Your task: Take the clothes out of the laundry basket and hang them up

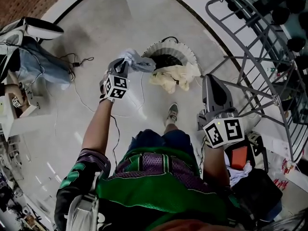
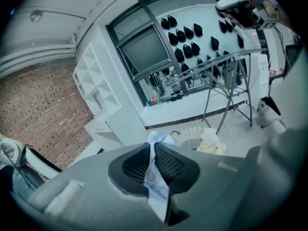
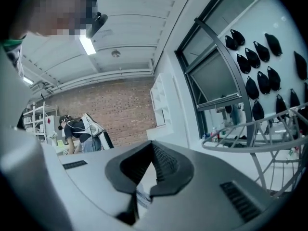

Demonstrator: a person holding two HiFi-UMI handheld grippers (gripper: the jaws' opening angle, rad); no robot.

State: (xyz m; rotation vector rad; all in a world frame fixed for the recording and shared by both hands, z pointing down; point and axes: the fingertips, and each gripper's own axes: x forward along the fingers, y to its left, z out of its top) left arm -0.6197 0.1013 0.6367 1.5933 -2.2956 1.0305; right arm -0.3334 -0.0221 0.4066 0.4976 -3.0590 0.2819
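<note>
My left gripper is shut on a pale blue-white garment, raised above the floor to the left of the basket. In the left gripper view the garment runs between the pads as a thin strip, at the left gripper. The round white laundry basket stands on the floor ahead, with a cream garment draped over its near rim. My right gripper is shut, raised to the right of the basket; no garment shows at its tips. The grey drying rack is at the right.
Cables trail over the floor at the left, near a blue cloth heap. My shoe stands before the basket. An orange and black item lies low at the right. A white shelf unit lines the far wall.
</note>
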